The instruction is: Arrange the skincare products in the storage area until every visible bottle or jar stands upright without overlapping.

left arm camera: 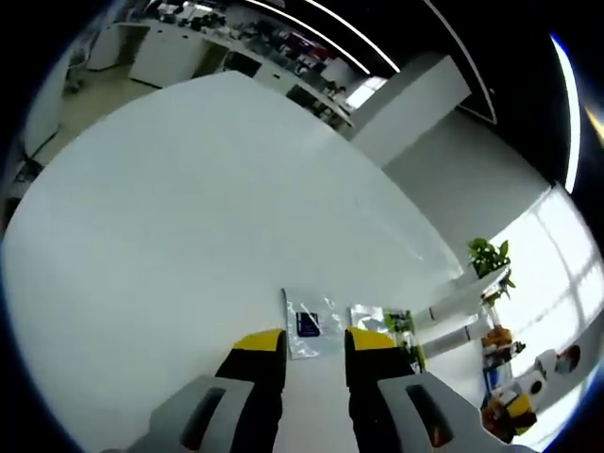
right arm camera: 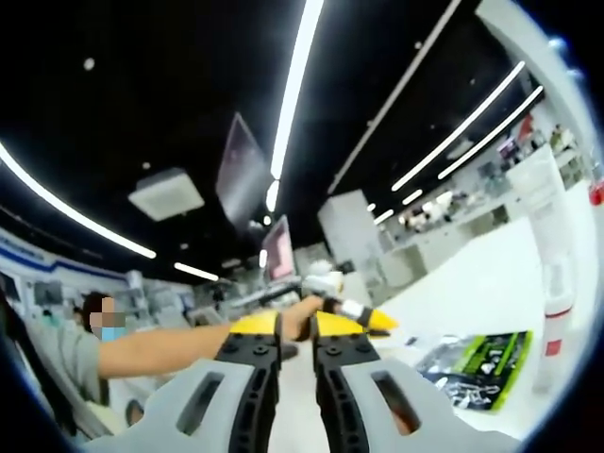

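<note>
Looking along your left gripper (left arm camera: pixel 314 344), you see its yellow-tipped jaws rise from the bottom centre of the frame, a clear gap between them and nothing held. Just beyond the tips, in the lower middle, a clear sachet with a dark blue label (left arm camera: pixel 310 324) lies flat on the white table (left arm camera: pixel 189 217), and a second packet with green print (left arm camera: pixel 387 323) lies just to its right. The table fills most of the left gripper view. At the lower right edge stand a potted plant (left arm camera: pixel 489 257) and some white stands; desks and shelving run across the top.

Your right gripper (right arm camera: pixel 296 326) points upward toward a dark ceiling crossed by long light strips (right arm camera: pixel 294 94). Its jaws stand close together with only a narrow slit between the yellow tips, and nothing is gripped in them. Just behind the tips, a person's bare arm (right arm camera: pixel 179 347) reaches in from the left, the hand holding a small white device. At the lower right a green and black sachet (right arm camera: pixel 486 363) lies flat on the table, and a tall white tube with a red band (right arm camera: pixel 547 245) stands upright beside it near the right edge.
</note>
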`<state>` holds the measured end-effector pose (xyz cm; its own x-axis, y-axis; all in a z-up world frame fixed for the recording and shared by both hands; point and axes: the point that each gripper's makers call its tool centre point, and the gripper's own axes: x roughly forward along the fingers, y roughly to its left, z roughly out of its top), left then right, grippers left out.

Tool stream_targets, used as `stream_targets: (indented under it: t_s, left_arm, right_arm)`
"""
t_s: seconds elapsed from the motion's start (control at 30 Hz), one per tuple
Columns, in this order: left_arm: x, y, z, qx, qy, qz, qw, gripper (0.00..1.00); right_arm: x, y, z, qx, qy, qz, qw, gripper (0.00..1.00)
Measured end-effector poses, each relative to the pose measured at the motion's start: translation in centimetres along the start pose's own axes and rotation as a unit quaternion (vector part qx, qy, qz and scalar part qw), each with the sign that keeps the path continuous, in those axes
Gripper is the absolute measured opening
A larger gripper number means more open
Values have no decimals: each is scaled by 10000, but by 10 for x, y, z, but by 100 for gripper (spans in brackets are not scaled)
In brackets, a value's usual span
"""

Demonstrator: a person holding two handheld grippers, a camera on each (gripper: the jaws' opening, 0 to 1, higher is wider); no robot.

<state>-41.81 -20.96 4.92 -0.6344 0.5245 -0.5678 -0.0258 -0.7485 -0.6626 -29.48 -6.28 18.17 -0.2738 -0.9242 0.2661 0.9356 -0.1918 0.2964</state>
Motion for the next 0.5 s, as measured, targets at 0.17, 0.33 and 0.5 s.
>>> stream_targets:
  t_s: [0.17, 0.33, 0.5]
  left_arm:
    - [-10, -24, 10, 245, -452, -549, 9972, 38]
    - [-23, -62, -12, -238, -788, -1749, 9811, 38]
    - [-39, -85, -41, -51, -1202, -2592, 9583, 40]
  right_arm:
    - [-3, 1, 5, -101, -51, -26, 9999, 16]
    - [-7, -8, 10, -394, 22, -241, 9989, 19]
    - [-18, 3, 19, -1095, 417, -392, 9923, 30]
